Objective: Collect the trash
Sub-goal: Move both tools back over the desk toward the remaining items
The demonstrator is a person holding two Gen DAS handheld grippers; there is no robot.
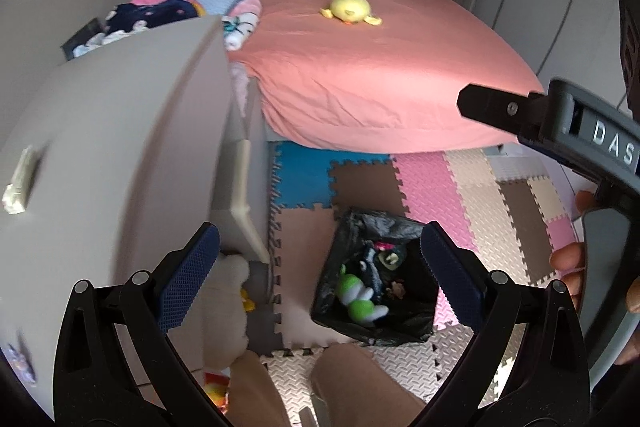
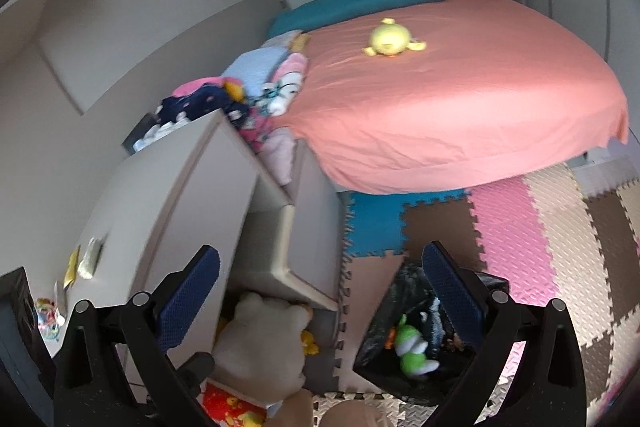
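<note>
A black-lined trash bin (image 1: 374, 279) stands on the foam floor mats, holding a green and white toy (image 1: 356, 297) and dark scraps. It also shows in the right wrist view (image 2: 420, 339). My left gripper (image 1: 320, 277) is open and empty, high above the bin. My right gripper (image 2: 320, 295) is open and empty too; its body shows at the right of the left wrist view (image 1: 560, 127). A crumpled white scrap (image 1: 18, 183) lies on the beige dresser top (image 1: 120, 131). In the right wrist view the scrap (image 2: 90, 259) lies beside a yellow wrapper (image 2: 72, 269).
A bed with a pink sheet (image 1: 380, 67) carries a yellow plush (image 1: 350, 9). Clothes (image 1: 180, 11) are piled at the dresser's far end. A white teddy (image 2: 264, 343) sits under the dresser's open drawer (image 2: 292, 267). My knees (image 1: 360, 383) are at the bottom edge.
</note>
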